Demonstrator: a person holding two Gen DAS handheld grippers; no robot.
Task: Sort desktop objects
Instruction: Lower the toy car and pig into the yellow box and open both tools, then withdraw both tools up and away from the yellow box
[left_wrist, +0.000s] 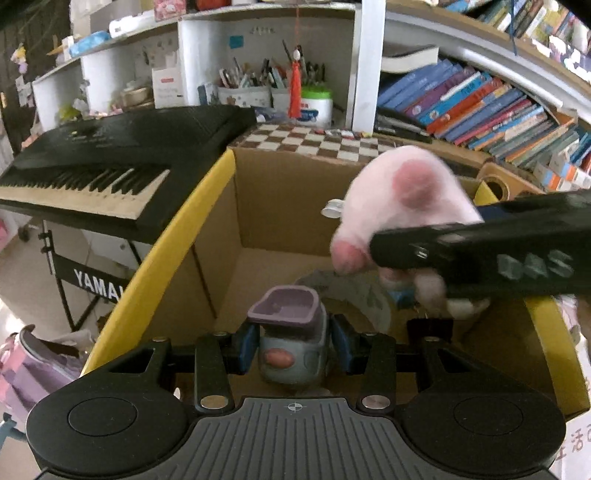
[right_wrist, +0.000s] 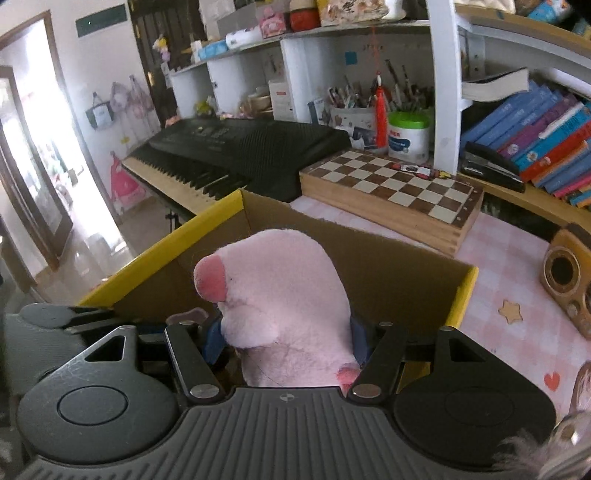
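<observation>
Left wrist view, left gripper (left_wrist: 293, 349) jaws closed on a small grey-purple toy cup (left_wrist: 291, 332) over the open cardboard box (left_wrist: 218, 236), right wrist view, right gripper (right_wrist: 286, 341) jaws clamped on a pink plush toy (right_wrist: 280, 302) above the same box, chessboard (right_wrist: 391, 184) on the table behind.

Chessboard (right_wrist: 391, 195) behind box (right_wrist: 388, 280), keyboard (right_wrist: 229, 155) left.

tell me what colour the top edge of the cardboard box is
Yellow: the cardboard box has a yellow rim, clearest in the left wrist view.
</observation>
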